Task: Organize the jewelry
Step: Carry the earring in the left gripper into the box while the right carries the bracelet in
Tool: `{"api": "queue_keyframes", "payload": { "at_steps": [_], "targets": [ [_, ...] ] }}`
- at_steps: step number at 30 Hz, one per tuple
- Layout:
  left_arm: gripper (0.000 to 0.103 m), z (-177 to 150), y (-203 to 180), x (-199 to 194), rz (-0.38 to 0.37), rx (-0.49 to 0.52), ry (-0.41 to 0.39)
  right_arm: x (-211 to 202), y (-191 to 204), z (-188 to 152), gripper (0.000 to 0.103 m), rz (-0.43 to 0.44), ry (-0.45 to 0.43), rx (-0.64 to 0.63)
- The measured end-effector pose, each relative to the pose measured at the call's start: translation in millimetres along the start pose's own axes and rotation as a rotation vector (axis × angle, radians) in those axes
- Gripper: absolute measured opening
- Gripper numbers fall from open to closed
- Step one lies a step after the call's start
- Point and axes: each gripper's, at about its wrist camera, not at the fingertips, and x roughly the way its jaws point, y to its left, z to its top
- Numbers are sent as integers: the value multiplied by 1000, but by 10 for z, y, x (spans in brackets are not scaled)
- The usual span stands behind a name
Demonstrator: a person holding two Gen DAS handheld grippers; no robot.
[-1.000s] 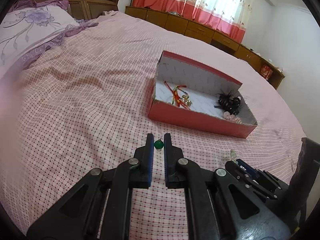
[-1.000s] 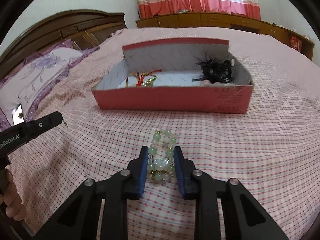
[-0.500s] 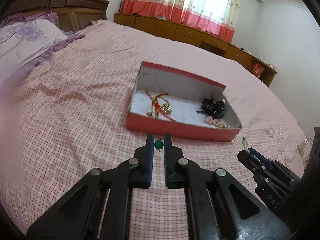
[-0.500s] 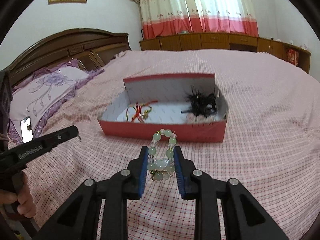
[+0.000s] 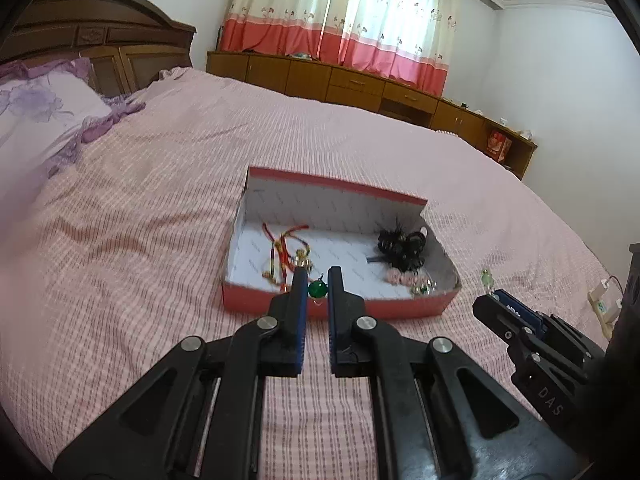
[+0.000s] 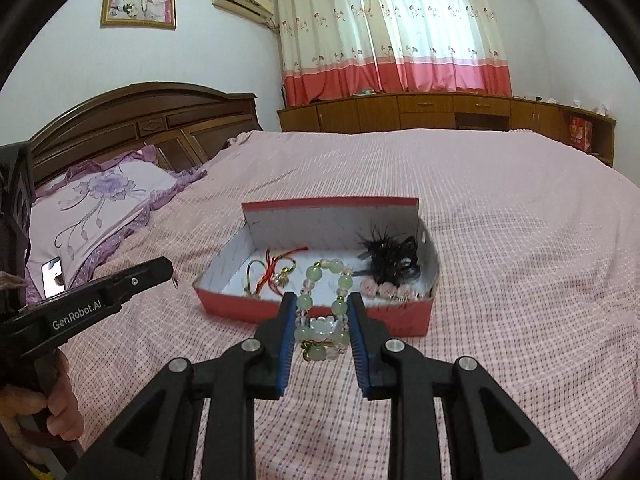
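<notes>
An open red box (image 5: 336,309) with a white inside lies on the pink checked bed; it also shows in the right wrist view (image 6: 304,307). In it are a red and yellow cord piece (image 5: 285,255), a black feathery hair piece (image 5: 401,246) and pink beads (image 5: 402,278). My left gripper (image 5: 317,280) is shut on a green bead pendant (image 5: 317,289), held in the air in front of the box's near wall. My right gripper (image 6: 321,304) is shut on a pale green bead bracelet (image 6: 322,312), held above the bed before the box.
A purple floral pillow (image 6: 96,204) and a wooden headboard (image 6: 148,120) lie to the left. A phone (image 6: 53,277) rests by the pillow. Low wooden cabinets (image 6: 440,114) and curtains stand beyond the bed. A power strip (image 5: 604,300) is at the right.
Both grippers have risen and pulled back from the bed with their jewelry still held; the box now appears smaller and farther off in both views.
</notes>
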Motion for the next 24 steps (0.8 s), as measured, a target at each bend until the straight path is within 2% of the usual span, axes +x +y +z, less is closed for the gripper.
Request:
{"api": "queue_keyframes", "payload": {
  "at_steps": [10,19,24],
  "targets": [
    [1,239,-15,302,2,11,-47,230,-72,243,27,-21,-39,-19],
    [1,207,-26,727,22,-10,-86,623,-211,338,27,-63,-58,-13],
    [1,166,11,994,51,-20,-62,870,-285,328,27,-87,-43,-22]
  ]
}}
